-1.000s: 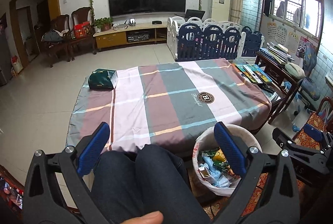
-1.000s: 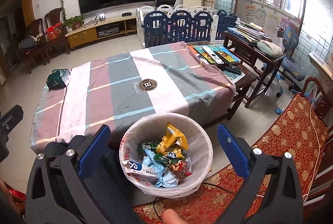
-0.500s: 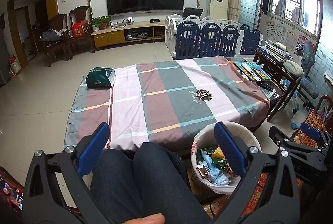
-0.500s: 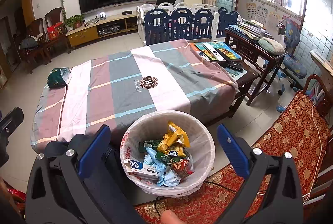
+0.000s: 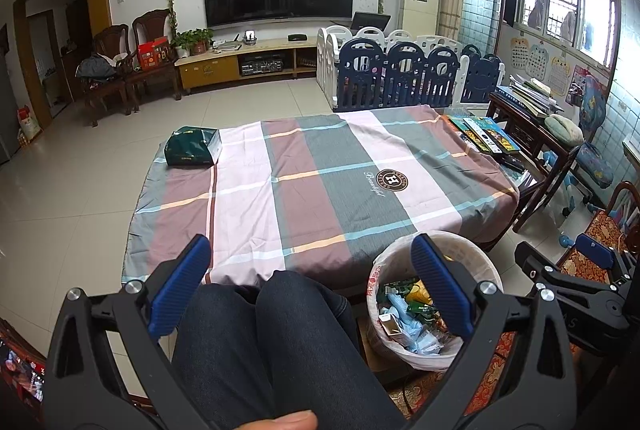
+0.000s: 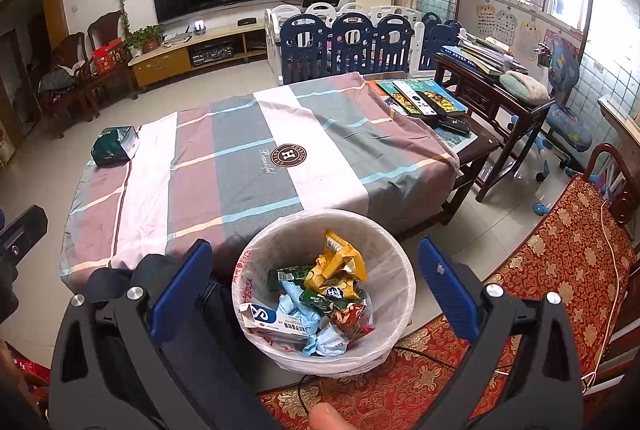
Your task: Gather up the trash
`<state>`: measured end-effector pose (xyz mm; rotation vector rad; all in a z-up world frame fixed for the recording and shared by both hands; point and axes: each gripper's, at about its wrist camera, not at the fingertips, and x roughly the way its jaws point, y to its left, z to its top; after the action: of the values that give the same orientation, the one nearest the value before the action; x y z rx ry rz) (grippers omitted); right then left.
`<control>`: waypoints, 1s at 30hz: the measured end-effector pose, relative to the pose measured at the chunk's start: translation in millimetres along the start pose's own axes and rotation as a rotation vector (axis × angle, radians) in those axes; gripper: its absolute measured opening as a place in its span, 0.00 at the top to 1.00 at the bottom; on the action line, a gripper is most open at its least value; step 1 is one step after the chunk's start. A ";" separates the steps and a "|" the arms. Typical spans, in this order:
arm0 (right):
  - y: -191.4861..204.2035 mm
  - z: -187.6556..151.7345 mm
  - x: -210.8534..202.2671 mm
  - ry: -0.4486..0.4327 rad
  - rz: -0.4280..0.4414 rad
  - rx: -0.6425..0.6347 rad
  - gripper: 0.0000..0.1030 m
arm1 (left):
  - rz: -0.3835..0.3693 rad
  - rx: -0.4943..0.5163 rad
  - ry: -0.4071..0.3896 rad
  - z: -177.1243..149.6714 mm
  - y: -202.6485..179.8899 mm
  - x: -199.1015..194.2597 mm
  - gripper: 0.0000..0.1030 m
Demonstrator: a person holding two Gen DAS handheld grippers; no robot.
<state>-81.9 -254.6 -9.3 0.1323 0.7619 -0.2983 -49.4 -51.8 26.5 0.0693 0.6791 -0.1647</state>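
A white lined trash bin (image 6: 402,284) stands on the floor by the table's near edge, holding several wrappers, tissues and a small carton (image 6: 264,320). My right gripper (image 6: 316,284) hangs open above it, nothing between its fingers. The bin (image 5: 386,264) shows at lower right in the left wrist view. My left gripper (image 5: 310,288) is open over a person's dark-trousered knees (image 5: 264,342). The striped tablecloth (image 5: 320,182) carries only a green tissue pack (image 5: 192,147) at its far left corner.
Books and remotes (image 6: 424,100) lie on a side table past the cloth's right end. A red patterned seat (image 6: 560,262) is on the right. A blue and white playpen (image 5: 404,74), TV cabinet (image 5: 240,60) and wooden chairs (image 5: 120,66) stand beyond.
Both grippers rose and drew back slightly, so the table and bin sit a little lower and smaller in view. Both stayed open and empty.
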 end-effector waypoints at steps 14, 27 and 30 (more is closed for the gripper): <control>4.9 -9.3 5.7 0.008 0.005 -0.003 0.03 | -0.002 -0.001 0.014 -7.2 0.4 5.6 0.03; 4.3 -8.7 7.5 0.013 0.009 -0.004 0.03 | -0.001 0.000 0.019 -9.9 0.7 6.8 0.03; 4.3 -9.1 7.6 0.013 0.009 -0.004 0.03 | -0.002 0.000 0.020 -9.4 0.4 8.1 0.03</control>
<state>-81.3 -250.1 -21.0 0.1337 0.7750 -0.2874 -48.9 -51.4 14.1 0.0704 0.6990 -0.1658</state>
